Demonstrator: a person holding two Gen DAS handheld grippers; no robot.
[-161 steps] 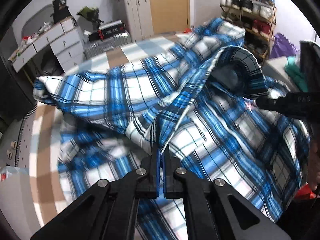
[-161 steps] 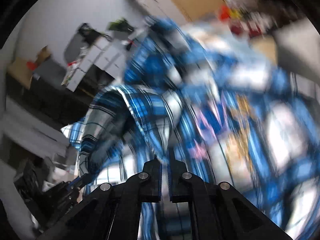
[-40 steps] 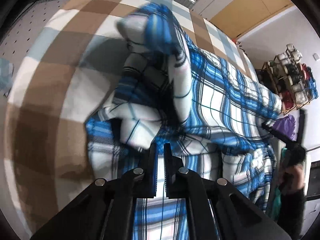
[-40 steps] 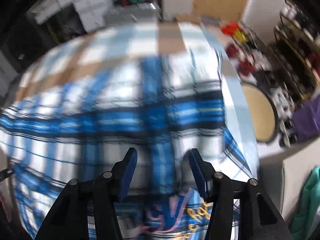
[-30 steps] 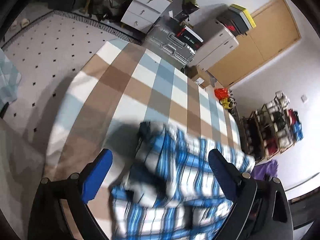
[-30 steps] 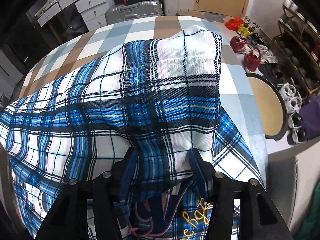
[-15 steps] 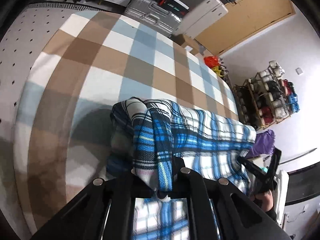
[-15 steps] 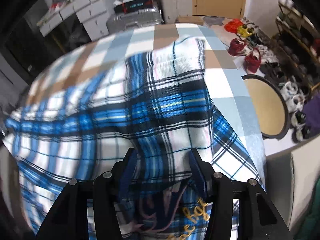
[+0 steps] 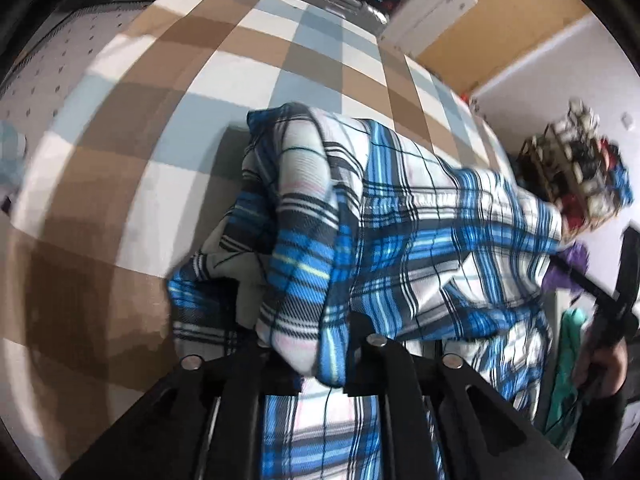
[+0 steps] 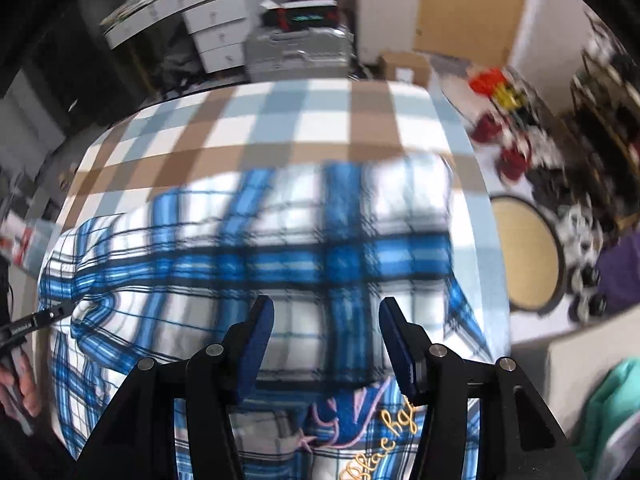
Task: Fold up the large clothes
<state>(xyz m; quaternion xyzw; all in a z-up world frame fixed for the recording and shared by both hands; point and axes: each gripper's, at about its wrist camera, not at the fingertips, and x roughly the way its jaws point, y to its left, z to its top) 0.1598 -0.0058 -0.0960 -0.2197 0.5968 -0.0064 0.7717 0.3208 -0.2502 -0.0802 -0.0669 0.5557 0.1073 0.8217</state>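
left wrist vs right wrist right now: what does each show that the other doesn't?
Left wrist only: the left gripper shut on a bunched fold of the plaid shirt, and a shoe rack at the right edge.

Right wrist only: the right gripper open above the shirt, gold embroidered lettering on the cloth near the fingers, a white chest of drawers, and a round tan stool on the floor.

Both: the plaid shirt lying on the brown and blue checked bed cover, and the silver suitcase behind the bed.
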